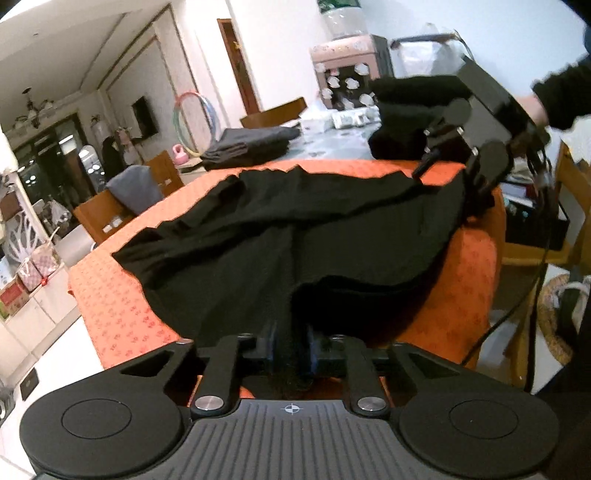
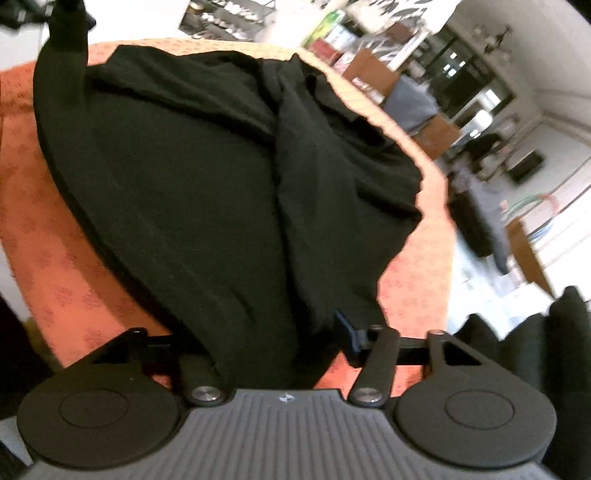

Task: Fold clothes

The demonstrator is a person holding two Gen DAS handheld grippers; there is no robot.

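A black garment (image 1: pixel 295 229) lies crumpled on a table with an orange cloth (image 1: pixel 122 310). My left gripper (image 1: pixel 292 345) is shut on a fold of the garment at its near edge. In the right wrist view the same garment (image 2: pixel 192 192) fills the middle, and a strip of it rises to the left gripper (image 2: pixel 68 18) at the top left. My right gripper (image 2: pixel 277 332) stands open at the garment's edge; cloth lies across the gap and hides its left finger. Only the right finger (image 2: pixel 345 330) shows. A person's hand holds the right gripper (image 1: pixel 480 166).
A folded dark grey pile (image 1: pixel 255 144) and a black heap (image 1: pixel 402 122) sit farther back on the table. Wooden chairs (image 1: pixel 107 214) stand along the left side. A cable (image 1: pixel 532 295) hangs at the right, beside a box of clutter (image 1: pixel 532 221).
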